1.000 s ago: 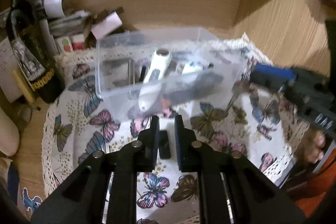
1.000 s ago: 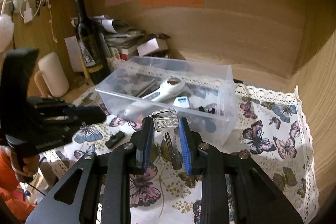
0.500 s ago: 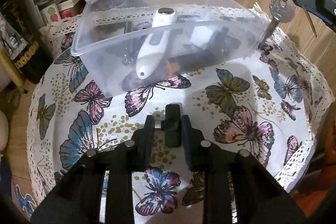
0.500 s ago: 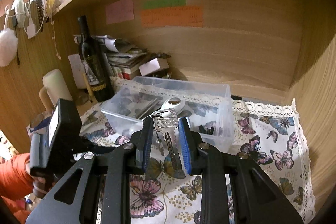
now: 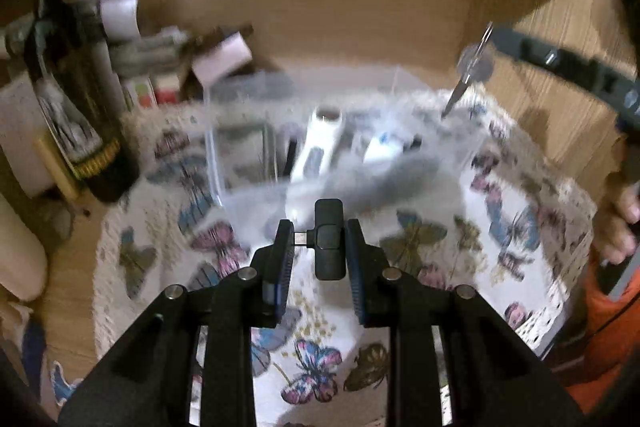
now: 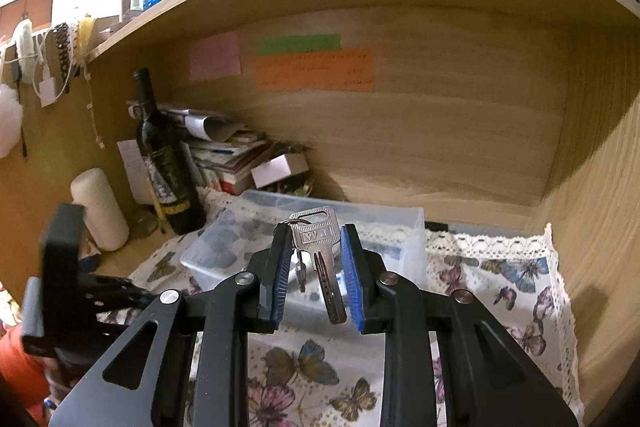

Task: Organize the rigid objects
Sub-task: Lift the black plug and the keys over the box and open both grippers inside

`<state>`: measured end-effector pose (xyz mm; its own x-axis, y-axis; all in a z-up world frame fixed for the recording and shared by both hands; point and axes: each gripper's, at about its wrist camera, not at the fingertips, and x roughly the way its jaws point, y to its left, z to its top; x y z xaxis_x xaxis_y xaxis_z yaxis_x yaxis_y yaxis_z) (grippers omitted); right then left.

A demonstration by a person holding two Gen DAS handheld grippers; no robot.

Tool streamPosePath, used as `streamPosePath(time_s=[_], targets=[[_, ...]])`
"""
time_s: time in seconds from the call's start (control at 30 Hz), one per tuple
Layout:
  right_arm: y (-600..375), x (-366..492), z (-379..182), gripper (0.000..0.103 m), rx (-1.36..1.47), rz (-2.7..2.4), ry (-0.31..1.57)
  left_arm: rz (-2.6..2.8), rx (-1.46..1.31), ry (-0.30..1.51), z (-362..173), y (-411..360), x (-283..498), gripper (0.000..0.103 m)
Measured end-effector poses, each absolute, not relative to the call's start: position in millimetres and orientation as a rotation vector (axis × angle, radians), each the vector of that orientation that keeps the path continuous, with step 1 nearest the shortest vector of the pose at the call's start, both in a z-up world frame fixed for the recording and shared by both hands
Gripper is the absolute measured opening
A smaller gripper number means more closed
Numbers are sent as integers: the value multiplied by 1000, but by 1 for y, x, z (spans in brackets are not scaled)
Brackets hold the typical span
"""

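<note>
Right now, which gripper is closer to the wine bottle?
Left. The left gripper hangs near the wine bottle; the right gripper is across the clear box, farther away.

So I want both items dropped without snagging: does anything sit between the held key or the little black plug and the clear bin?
Nothing visible blocks either. The key hangs in the right gripper with the clear bin open-topped just beyond. The black plug, clamped in the left gripper, faces the bin's near wall, so it must clear that rim.
</note>
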<state>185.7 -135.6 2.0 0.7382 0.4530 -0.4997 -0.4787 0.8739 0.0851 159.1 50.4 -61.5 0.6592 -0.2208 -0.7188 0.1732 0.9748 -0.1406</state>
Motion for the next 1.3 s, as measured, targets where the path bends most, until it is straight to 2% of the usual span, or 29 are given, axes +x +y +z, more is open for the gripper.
streamPosePath(time_s=[0.23, 0.9, 1.3], targets=[[-124, 205, -3, 23, -58, 525, 548, -180, -69, 767, -41, 64, 184, 25], [-91, 262, -84, 23, -71, 536, 823, -124, -43, 859, -83, 58, 235, 25], [-92, 256, -70, 23, -61, 547, 798, -128, -36, 812, -65, 54, 220, 28]])
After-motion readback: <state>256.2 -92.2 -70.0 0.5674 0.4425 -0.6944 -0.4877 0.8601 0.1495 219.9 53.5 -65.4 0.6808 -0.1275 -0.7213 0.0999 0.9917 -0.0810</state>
